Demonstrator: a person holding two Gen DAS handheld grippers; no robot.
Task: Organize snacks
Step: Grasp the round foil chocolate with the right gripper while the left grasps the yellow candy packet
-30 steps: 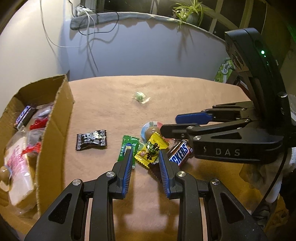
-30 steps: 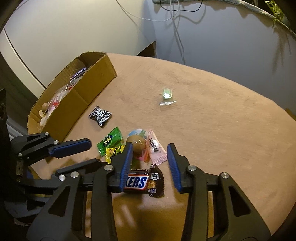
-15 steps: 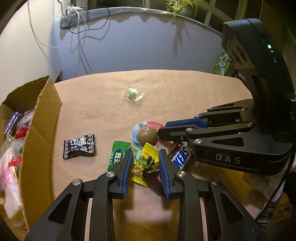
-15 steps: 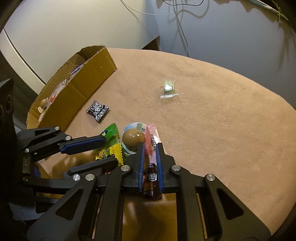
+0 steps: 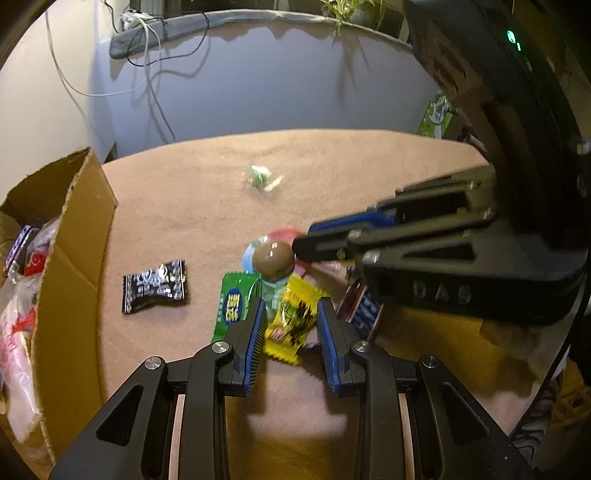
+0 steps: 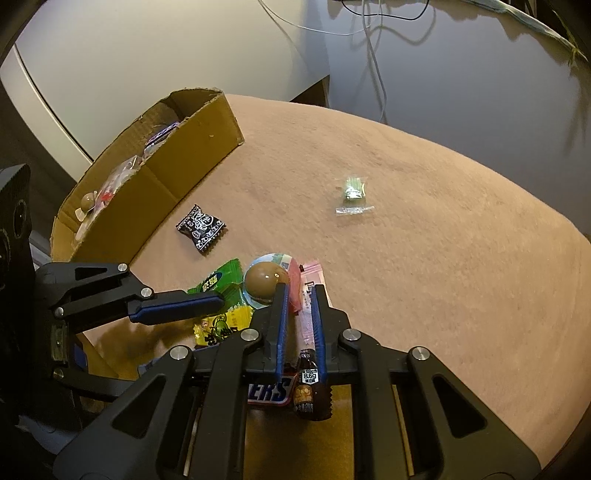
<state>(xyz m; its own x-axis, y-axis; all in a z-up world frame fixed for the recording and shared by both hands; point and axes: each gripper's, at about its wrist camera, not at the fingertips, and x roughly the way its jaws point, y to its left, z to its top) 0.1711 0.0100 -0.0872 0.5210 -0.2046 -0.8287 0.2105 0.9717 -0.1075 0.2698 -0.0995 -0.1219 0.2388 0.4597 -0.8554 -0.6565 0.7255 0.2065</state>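
a snickers bar (image 6: 271, 392) lies flat at the table's near edge, a brown packet (image 6: 309, 391) beside it. a yellow sachet (image 5: 291, 320) overlaps a green one (image 5: 235, 302). a black packet (image 5: 154, 286) lies near the cardboard box (image 5: 70, 273), which holds snacks.

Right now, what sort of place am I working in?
Probably a home room: a cloth-covered round table strewn with wrapped snacks, loose charging cables against the wall, and a potted plant on a ledge behind.
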